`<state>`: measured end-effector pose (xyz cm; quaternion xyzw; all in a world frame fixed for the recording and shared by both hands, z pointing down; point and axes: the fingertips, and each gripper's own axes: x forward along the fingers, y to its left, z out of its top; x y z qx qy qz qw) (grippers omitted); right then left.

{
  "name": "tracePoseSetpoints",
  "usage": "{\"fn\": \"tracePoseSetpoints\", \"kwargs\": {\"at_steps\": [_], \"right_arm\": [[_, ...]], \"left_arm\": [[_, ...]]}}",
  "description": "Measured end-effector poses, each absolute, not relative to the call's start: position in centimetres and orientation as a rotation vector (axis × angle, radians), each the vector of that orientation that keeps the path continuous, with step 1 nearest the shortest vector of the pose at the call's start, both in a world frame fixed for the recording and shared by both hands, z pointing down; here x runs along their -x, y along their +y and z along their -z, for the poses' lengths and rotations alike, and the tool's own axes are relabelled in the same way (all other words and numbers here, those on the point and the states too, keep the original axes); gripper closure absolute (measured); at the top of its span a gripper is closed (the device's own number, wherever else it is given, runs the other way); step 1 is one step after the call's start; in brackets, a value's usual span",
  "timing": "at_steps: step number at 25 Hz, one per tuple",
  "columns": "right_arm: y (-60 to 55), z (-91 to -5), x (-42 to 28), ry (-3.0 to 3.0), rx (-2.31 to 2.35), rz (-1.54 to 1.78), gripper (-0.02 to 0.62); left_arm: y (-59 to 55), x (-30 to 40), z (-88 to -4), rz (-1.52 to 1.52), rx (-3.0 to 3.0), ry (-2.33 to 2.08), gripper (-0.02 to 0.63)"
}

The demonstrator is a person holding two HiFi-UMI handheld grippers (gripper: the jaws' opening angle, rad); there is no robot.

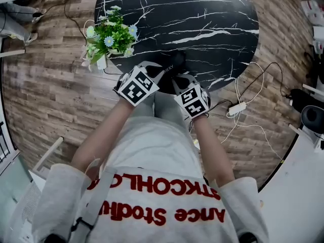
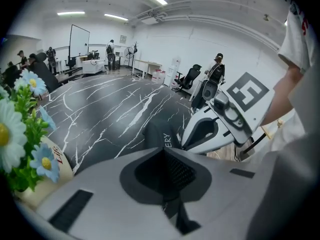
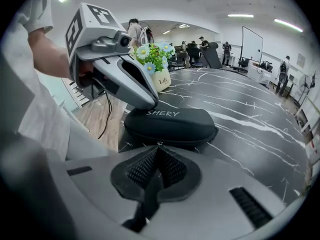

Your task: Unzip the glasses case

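Observation:
A black zipped glasses case with the lettering SHERY lies at the near edge of the black marble table. In the head view the glasses case shows dark between the two gripper tips. My left gripper is shut, and its tip rests on top of the case's left end. In the left gripper view the case lies just beyond the shut left gripper. My right gripper is shut at the case's near edge, with a small metal zip pull pinched at its tips.
A pot of white and blue flowers stands at the table's left edge, close to the left gripper. A white power strip and cables lie on the wooden floor to the right. People and office furniture are far behind the table.

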<state>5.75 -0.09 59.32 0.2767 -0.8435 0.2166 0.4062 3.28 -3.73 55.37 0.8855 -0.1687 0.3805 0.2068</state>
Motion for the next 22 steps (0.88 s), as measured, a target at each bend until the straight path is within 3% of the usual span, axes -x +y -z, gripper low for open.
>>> {"fn": "tracePoseSetpoints", "kwargs": {"at_steps": [11, 22], "right_arm": [[1.1, -59.0, -1.7, -2.234, -0.690, -0.707, 0.581], [-2.8, -60.7, -9.4, -2.111, -0.784, -0.674, 0.581]], "left_arm": [[-2.5, -4.2, -54.9, -0.997, -2.359, -0.483, 0.600], [-1.2, -4.4, -55.7, -0.973, -2.323, -0.419, 0.601]]}}
